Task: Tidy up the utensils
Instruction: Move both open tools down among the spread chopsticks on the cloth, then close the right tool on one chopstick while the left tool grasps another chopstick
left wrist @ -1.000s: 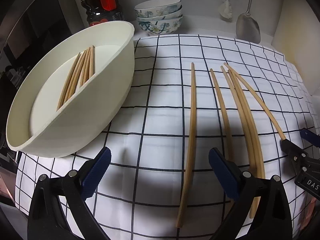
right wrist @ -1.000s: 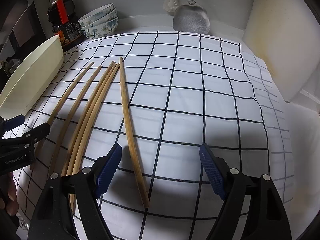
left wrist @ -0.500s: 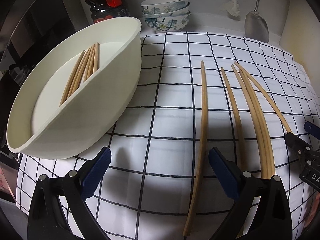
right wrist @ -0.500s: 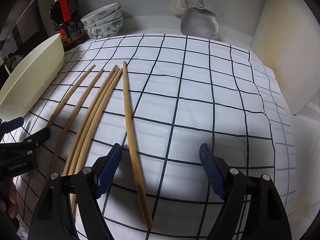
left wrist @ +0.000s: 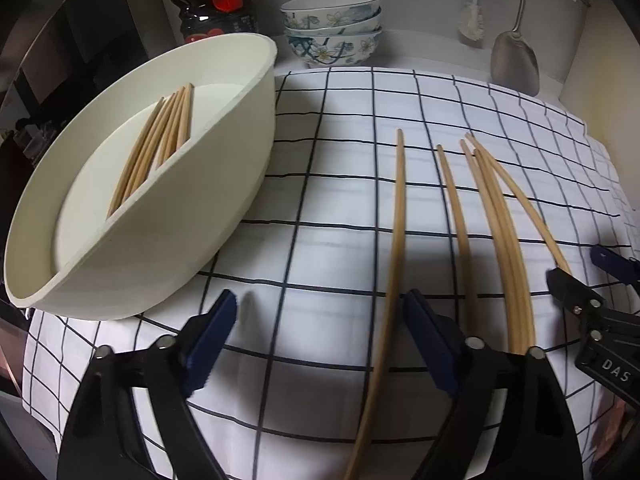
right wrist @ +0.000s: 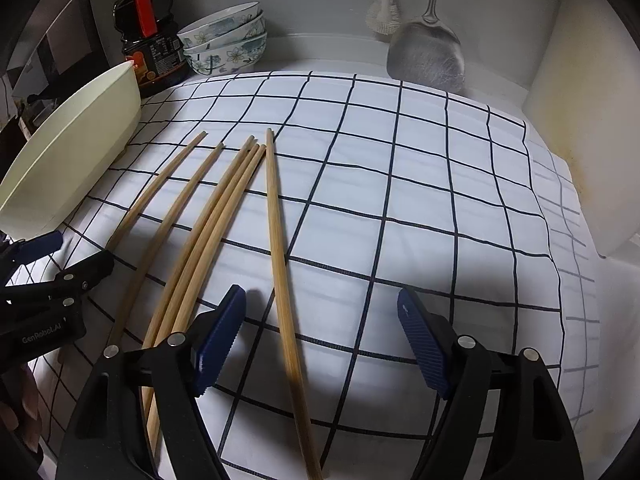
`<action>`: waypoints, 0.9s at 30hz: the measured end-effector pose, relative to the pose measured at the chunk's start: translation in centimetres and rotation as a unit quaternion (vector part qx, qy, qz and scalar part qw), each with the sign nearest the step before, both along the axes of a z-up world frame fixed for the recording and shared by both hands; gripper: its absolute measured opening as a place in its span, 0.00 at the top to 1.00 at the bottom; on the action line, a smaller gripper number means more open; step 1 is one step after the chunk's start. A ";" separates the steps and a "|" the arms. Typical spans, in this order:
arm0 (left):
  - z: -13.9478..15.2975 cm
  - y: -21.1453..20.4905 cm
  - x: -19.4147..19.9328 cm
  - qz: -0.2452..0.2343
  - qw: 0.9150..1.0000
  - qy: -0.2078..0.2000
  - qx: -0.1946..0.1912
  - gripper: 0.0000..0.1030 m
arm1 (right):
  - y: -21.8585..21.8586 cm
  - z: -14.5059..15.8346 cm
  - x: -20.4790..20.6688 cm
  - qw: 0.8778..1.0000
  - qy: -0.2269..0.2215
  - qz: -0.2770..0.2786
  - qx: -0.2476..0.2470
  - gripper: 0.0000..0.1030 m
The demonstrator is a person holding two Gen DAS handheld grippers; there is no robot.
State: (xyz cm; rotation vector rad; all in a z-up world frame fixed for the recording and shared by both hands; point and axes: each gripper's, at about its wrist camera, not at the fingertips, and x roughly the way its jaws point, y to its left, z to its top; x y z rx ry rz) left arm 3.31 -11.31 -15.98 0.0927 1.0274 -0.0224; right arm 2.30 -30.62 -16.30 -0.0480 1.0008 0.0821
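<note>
A surface covered by a white cloth with a dark grid (left wrist: 332,208) holds six loose wooden chopsticks (right wrist: 224,216), lying side by side and pointing toward twelve o'clock. In the left wrist view, the left claw (left wrist: 324,332) hangs over the cloth with its jaws apart; they have just been closing, and the leftmost chopstick (left wrist: 394,248) runs between the blue pads without being pressed. At ten o'clock sits a cream divided tray (left wrist: 224,208), with more chopsticks (left wrist: 160,148) in its far compartment. In the right wrist view, the right claw (right wrist: 322,336) is also apart, with the rightmost chopstick (right wrist: 280,248) passing between its pads, ungripped. Toward twelve o'clock stand stacked floral bowls (right wrist: 226,44), a dark sauce bottle (right wrist: 150,40) and a hanging metal spatula (right wrist: 426,56).
</note>
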 end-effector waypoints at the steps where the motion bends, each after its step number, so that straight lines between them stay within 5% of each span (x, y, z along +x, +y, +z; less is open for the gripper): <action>1: 0.1 -0.1 -0.1 -0.002 1.000 0.000 -0.001 0.31 | 0.1 0.0 0.0 1.000 -0.001 0.001 0.000 0.29; 5: 0.3 -0.8 -0.2 -0.016 1.000 0.005 -0.016 0.51 | 0.3 0.1 0.0 1.000 -0.004 0.004 0.000 0.36; 9: 0.4 -1.6 -0.3 -0.033 0.999 0.005 -0.016 0.66 | 0.9 0.3 0.2 1.000 -0.003 0.018 -0.002 0.53; 11: 0.4 -2.1 -0.3 -0.041 0.999 0.005 -0.016 0.76 | 1.1 0.3 0.3 1.000 -0.002 0.025 -0.002 0.64; 13: 0.4 -2.5 -0.3 -0.050 0.999 0.007 -0.018 0.85 | 1.4 0.4 0.3 1.000 -0.004 0.028 -0.008 0.92; 15: 0.4 -2.9 -0.3 -0.056 0.998 0.008 -0.018 0.92 | 1.6 0.5 0.3 0.999 -0.003 0.030 -0.017 0.93; 27: 1.5 -2.3 -0.8 -0.070 0.997 0.016 -0.023 0.93 | 0.4 1.5 -1.1 0.999 0.004 -0.010 0.031 0.94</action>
